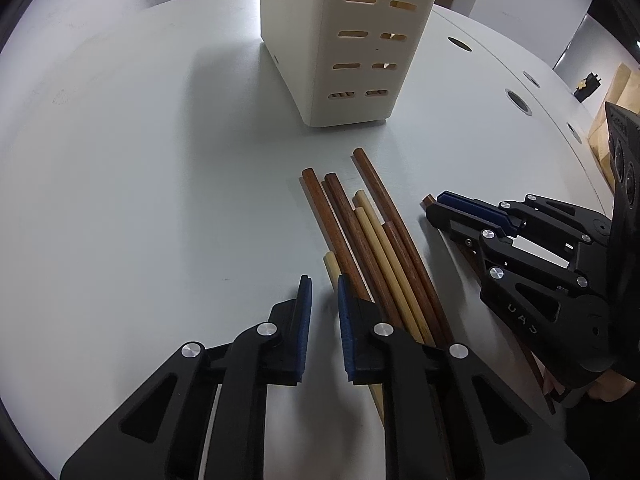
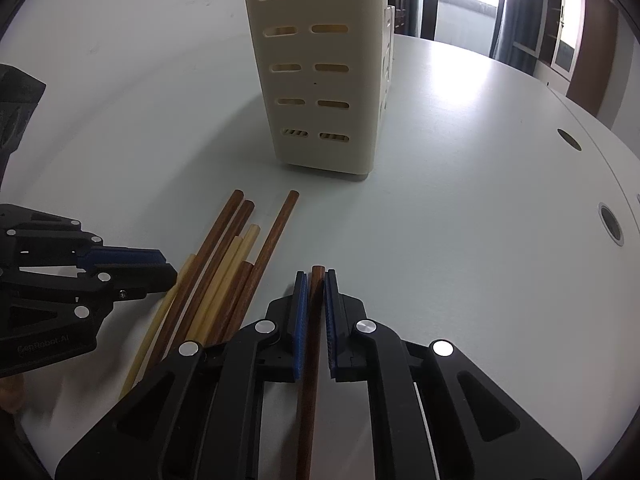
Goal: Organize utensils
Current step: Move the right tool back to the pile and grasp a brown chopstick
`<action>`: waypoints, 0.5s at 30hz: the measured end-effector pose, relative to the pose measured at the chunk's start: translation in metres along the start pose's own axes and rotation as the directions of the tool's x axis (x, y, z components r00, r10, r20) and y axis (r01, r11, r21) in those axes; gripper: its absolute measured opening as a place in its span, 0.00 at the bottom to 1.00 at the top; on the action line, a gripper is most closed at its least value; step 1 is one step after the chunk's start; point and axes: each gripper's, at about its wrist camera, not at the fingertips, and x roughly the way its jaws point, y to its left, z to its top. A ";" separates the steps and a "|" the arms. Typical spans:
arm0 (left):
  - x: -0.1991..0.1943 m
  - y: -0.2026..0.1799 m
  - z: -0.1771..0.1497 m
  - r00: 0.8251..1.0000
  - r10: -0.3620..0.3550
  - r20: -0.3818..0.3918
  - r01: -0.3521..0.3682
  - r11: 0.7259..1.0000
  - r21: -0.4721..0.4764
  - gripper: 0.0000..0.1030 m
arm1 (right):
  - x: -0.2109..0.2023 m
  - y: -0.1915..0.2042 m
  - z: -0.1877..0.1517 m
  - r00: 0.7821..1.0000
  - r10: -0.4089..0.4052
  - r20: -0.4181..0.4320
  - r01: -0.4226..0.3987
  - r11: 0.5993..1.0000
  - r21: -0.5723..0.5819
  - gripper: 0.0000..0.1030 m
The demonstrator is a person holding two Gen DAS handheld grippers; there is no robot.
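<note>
Chopsticks (image 2: 224, 280) lie in a loose fan on the worktop (image 2: 460, 220), just in front of the slotted holder (image 2: 320, 80). My right claw (image 2: 316, 312) is clamped on one dark chopstick (image 2: 314, 344), set apart from the pile. My left claw (image 1: 322, 320) stands slightly apart at the pile's left edge, nothing between its pads. To do this well, I judge: lift straight up, keep the stick from swinging, tip it upright, drop it into the holder's open top.

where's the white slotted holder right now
In both wrist views the white slotted holder stands upright on the table, top centre, just beyond the far tips of the loose chopsticks.
</note>
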 end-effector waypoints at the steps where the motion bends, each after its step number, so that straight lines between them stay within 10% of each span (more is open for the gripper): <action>1: 0.003 -0.005 0.002 1.000 0.006 -0.001 -0.006 1.000 -0.002 0.26 | 0.000 0.000 0.000 1.000 0.002 0.001 -0.002 1.000 0.002 0.09; 12: 0.013 -0.021 0.008 0.996 0.093 0.014 -0.094 0.994 0.061 0.28 | -0.001 0.000 -0.001 1.000 0.005 0.004 -0.005 1.000 0.003 0.09; 15: 0.014 -0.018 0.012 0.997 0.077 0.006 -0.077 0.996 0.053 0.10 | 0.000 0.001 0.000 1.000 0.002 0.006 -0.002 1.000 -0.004 0.09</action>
